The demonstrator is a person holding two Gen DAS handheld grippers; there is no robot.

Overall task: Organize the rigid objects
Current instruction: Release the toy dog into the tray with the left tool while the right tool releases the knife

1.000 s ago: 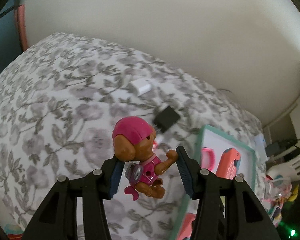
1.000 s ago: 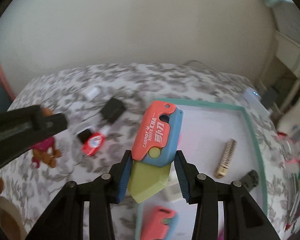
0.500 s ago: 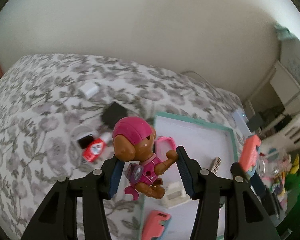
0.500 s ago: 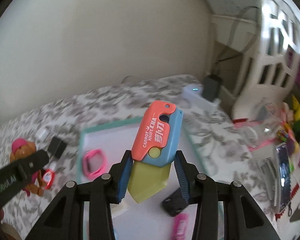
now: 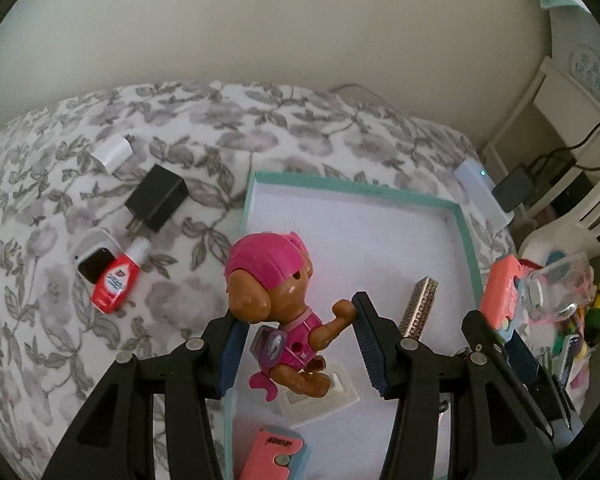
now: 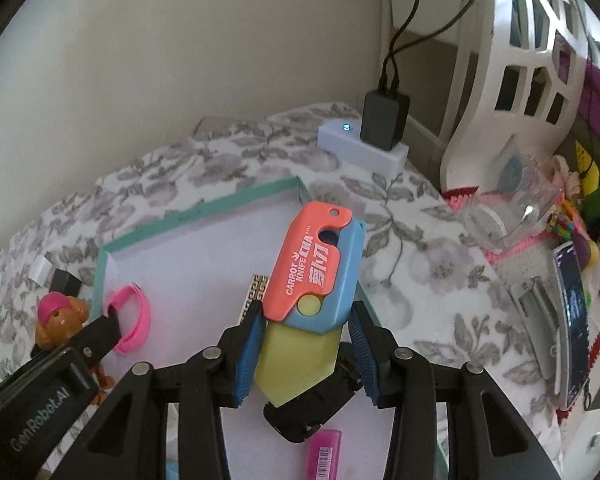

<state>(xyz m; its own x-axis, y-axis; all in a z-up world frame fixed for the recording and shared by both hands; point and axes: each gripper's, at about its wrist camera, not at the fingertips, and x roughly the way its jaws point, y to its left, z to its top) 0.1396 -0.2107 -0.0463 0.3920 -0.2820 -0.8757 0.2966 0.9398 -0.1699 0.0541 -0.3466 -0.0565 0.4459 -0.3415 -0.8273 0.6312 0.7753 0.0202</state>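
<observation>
My left gripper [image 5: 296, 344] is shut on a brown toy dog with a pink cap [image 5: 278, 300] and holds it above the left edge of the teal-rimmed tray [image 5: 352, 189]. My right gripper [image 6: 306, 348] is shut on a coral and blue carrot knife toy [image 6: 316, 268] with a yellow-green blade, above the tray's right side [image 6: 200, 210]. The dog [image 6: 58, 318] and left gripper also show in the right wrist view. The carrot knife [image 5: 504, 292] shows at the right in the left wrist view.
In the tray lie a patterned bar [image 5: 418, 306], a white block [image 5: 332, 398], another coral knife toy [image 5: 274, 456], a pink ring [image 6: 132, 318], a black piece [image 6: 312, 412] and a pink eraser [image 6: 324, 456]. On the floral bedspread lie a black charger [image 5: 156, 198], a white plug [image 5: 112, 154], a red bottle [image 5: 118, 274].
Both grippers swung to the right with their toys. The left gripper now hangs over the tray's left edge; the right one has moved toward the tray's right rim.
</observation>
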